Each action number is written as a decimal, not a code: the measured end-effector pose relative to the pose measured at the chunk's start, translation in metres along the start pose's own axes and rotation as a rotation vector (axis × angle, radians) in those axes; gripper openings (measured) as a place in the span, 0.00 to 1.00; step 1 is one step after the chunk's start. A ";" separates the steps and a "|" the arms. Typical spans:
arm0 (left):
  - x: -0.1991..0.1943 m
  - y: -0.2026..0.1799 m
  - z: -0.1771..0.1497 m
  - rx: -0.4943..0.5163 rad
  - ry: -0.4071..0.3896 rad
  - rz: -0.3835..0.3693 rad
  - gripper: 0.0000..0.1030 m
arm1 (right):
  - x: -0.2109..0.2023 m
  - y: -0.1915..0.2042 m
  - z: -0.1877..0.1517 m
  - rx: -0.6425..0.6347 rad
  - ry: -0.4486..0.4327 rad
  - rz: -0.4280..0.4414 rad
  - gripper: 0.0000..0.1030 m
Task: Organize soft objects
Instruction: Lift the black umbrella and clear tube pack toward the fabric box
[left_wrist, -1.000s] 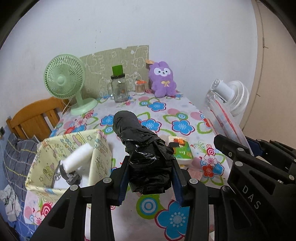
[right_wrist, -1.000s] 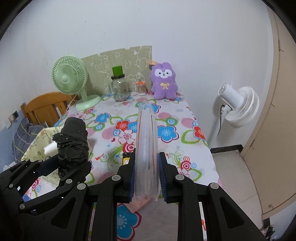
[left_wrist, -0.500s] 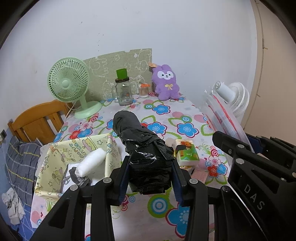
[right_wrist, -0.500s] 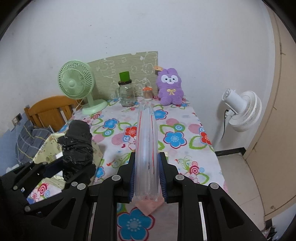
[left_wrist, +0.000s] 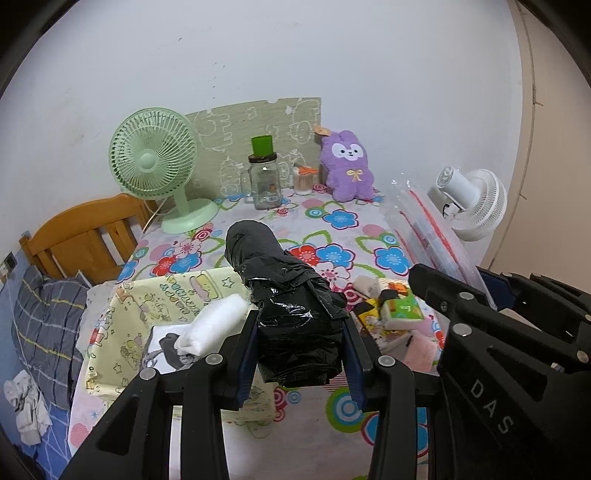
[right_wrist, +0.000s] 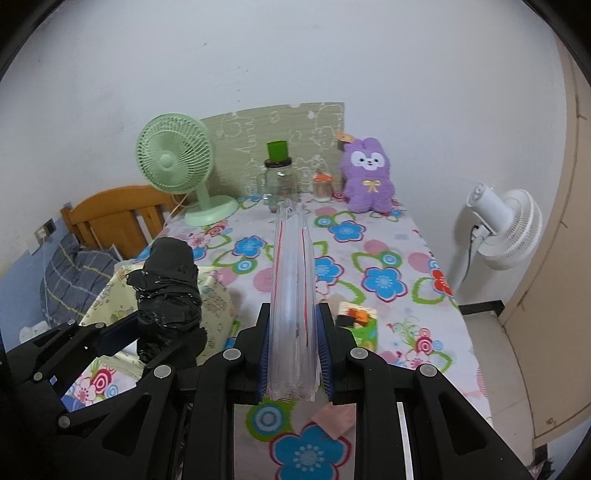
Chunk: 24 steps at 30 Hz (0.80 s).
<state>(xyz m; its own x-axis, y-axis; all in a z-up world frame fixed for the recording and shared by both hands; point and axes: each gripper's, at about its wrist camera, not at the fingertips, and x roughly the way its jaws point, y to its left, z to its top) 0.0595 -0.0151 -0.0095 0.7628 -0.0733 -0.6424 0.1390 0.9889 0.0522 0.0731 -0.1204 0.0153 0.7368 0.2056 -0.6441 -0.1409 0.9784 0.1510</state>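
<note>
Meanwhile both grippers have drawn back toward the near table edge: the left gripper (left_wrist: 301, 354) clamps the black plastic roll (left_wrist: 284, 295), the right gripper (right_wrist: 293, 354) pinches what looks like folded clear bags (right_wrist: 293, 273), both apparently bound for the yellow fabric box (left_wrist: 122, 332) at left.

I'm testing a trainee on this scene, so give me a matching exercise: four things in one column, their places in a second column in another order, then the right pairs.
Things:
1. black bag roll
2. clear plastic bags
3. white roll
4. purple plush rabbit

Places:
A. at the far end of the table, by the wall
B. between the right gripper's pads
C. in the yellow fabric box
D. between the left gripper's pads

Pairs: 1-D, 2-B, 3-C, 4-A
</note>
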 end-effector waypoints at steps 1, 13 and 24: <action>0.000 0.003 0.000 -0.004 -0.001 0.004 0.40 | 0.002 0.003 0.001 -0.003 0.002 0.006 0.25; 0.008 0.038 -0.001 -0.033 0.028 0.041 0.40 | 0.024 0.039 0.009 -0.040 0.015 0.064 0.25; 0.026 0.074 -0.006 -0.096 0.063 0.066 0.40 | 0.050 0.072 0.012 -0.077 0.048 0.100 0.25</action>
<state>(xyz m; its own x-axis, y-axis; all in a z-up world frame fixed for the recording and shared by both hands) 0.0855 0.0572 -0.0268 0.7265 -0.0028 -0.6871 0.0270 0.9993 0.0244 0.1080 -0.0397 0.0028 0.6845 0.3015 -0.6638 -0.2639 0.9512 0.1599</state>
